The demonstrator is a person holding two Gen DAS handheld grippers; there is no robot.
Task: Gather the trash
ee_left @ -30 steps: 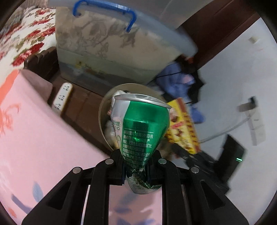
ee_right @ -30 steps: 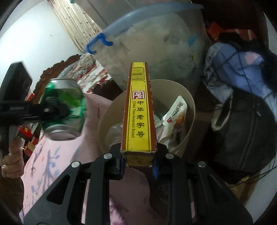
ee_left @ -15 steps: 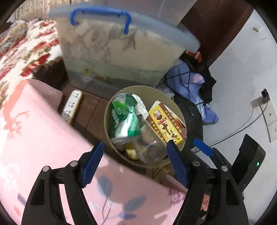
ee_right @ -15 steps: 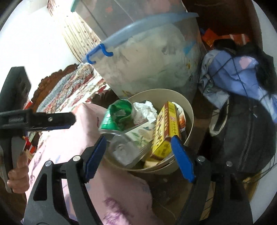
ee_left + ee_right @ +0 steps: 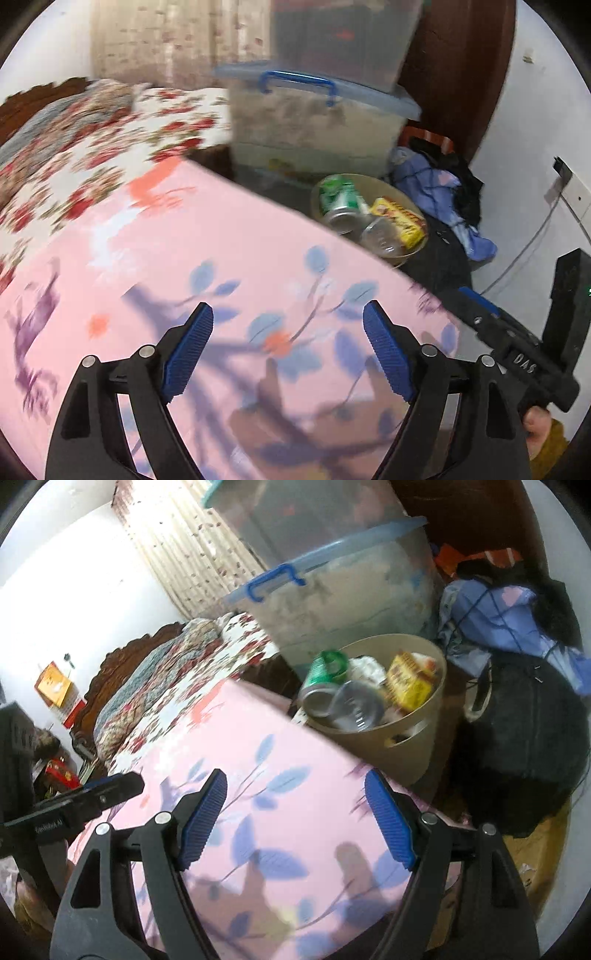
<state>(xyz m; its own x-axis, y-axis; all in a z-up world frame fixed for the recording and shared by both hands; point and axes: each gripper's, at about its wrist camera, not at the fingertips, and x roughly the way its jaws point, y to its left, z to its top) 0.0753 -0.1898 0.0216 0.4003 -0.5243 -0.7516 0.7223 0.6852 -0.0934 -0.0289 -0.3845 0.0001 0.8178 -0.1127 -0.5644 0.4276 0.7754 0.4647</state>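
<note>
Hovering over pink leaf-print bedding (image 5: 229, 251): left gripper (image 5: 288, 350) and right gripper (image 5: 295, 819), both with jaws spread wide, nothing between. Beyond the bed edge, beige bin (image 5: 413, 738) held green can (image 5: 325, 672), yellow box (image 5: 408, 681) and clear plastic bottle (image 5: 356, 705). Behind it, blue-handled storage tub (image 5: 343, 602).

A pink sheet (image 5: 221, 258) printed with blue and purple leaves fills the lower frame; upper left lies a white quilt (image 5: 92, 147) with red flowers. Right of centre, a beige bin (image 5: 410, 746) holds a green can (image 5: 325, 675) and a yellow box (image 5: 410, 683); the gripper pads (image 5: 203, 819) are blue
</note>
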